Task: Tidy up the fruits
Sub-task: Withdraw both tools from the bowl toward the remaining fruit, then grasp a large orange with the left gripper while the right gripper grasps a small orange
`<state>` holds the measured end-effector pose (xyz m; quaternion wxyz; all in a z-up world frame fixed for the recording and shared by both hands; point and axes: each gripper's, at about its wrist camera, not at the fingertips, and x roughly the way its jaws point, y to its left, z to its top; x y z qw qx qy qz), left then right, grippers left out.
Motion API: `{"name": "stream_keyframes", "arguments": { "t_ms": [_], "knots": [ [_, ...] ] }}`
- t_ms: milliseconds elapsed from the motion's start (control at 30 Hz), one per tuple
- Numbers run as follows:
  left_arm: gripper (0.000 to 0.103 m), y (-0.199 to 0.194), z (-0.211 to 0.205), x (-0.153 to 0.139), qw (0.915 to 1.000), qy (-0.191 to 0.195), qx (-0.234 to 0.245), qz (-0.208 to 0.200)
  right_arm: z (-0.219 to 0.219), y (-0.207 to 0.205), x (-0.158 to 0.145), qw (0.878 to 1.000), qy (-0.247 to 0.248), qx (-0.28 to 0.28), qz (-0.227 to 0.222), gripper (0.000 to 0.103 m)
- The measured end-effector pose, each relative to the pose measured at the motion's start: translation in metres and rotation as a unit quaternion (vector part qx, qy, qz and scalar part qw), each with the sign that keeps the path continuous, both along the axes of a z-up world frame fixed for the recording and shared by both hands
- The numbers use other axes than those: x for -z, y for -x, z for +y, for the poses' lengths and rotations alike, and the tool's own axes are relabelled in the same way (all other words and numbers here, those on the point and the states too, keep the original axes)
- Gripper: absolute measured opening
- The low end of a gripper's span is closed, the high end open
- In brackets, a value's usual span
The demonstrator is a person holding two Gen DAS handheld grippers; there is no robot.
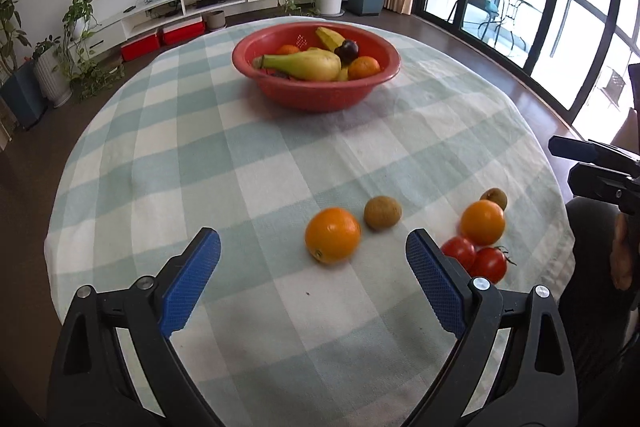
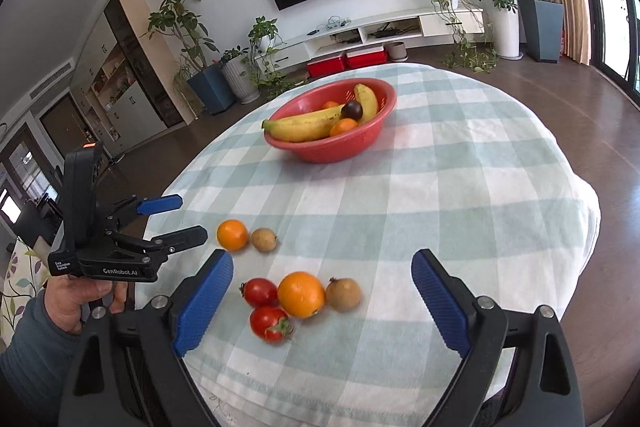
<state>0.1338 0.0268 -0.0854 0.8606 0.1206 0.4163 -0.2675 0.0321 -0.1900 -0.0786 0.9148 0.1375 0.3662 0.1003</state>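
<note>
Left wrist view: left tool [image 1: 313,241] gapes wide, empty, near a round orange [image 1: 332,235]; right tool [image 2: 322,263] likewise wide, empty, above red tomatoes [image 2: 261,291].

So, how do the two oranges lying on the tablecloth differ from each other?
The left orange has only one neighbour, a brown kiwi-like fruit beside it; the right orange sits in a cluster with two tomatoes and another brown fruit. The left orange lies ahead of the left gripper, the right orange between the fingers of the right gripper. Both are round, bright orange and outside the red bowl.
</note>
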Motion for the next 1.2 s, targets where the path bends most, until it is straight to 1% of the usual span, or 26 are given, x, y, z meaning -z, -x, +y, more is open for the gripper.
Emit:
{"name": "stream_keyframes", "arguments": {
  "t_ms": [100,233,367,400,467,500,533,567,867,900,933,1000,1067,1133,1200],
  "knots": [
    [0.094,0.005,-0.006,0.011,0.9998,-0.018,-0.006,-0.003,0.007,0.002,0.005,1.0,-0.002,-0.01,0.007,0.084],
    [0.094,-0.001,-0.014,0.02,0.9996,-0.03,-0.001,-0.001,0.016,0.006,0.008,1.0,0.012,-0.021,0.003,0.082],
    [0.093,-0.011,-0.016,0.02,0.9997,-0.025,-0.006,0.001,0.017,0.009,0.009,1.0,0.011,-0.024,0.002,0.08],
    [0.091,-0.013,-0.017,0.02,0.9996,-0.027,-0.004,0.001,0.016,0.008,0.009,1.0,0.01,-0.025,0.003,0.08],
    [0.073,-0.018,-0.021,0.023,0.9995,-0.028,0.005,0.01,0.017,0.007,0.011,0.999,0.011,-0.028,0.008,0.08],
    [0.068,-0.02,-0.023,0.025,0.9994,-0.028,0.01,0.016,0.018,0.007,0.012,0.999,0.012,-0.031,0.01,0.08],
    [0.06,-0.022,-0.025,0.027,0.9992,-0.031,0.014,0.02,0.02,0.007,0.012,0.999,0.014,-0.034,0.011,0.08],
    [0.056,-0.023,-0.027,0.029,0.999,-0.034,0.017,0.022,0.021,0.007,0.012,0.999,0.017,-0.038,0.01,0.079],
    [0.055,-0.033,-0.03,0.042,0.9984,-0.038,0.014,0.04,0.026,0.005,0.016,0.998,0.026,-0.048,0.016,0.079],
    [0.054,-0.033,-0.03,0.043,0.9983,-0.037,0.015,0.042,0.027,0.006,0.016,0.998,0.027,-0.05,0.016,0.078],
    [0.05,-0.034,-0.03,0.044,0.9982,-0.036,0.017,0.044,0.028,0.006,0.015,0.998,0.029,-0.051,0.016,0.078],
    [0.048,-0.034,-0.031,0.045,0.9982,-0.033,0.019,0.047,0.029,0.006,0.016,0.998,0.032,-0.053,0.018,0.077],
    [0.039,-0.033,-0.031,0.044,0.9981,-0.028,0.023,0.049,0.031,0.006,0.016,0.998,0.034,-0.056,0.019,0.076],
    [0.035,-0.034,-0.03,0.044,0.9982,-0.025,0.024,0.05,0.031,0.006,0.016,0.998,0.036,-0.057,0.021,0.075],
    [0.035,-0.034,-0.029,0.044,0.9981,-0.02,0.024,0.052,0.032,0.005,0.016,0.997,0.038,-0.059,0.024,0.072]
  ]
}}
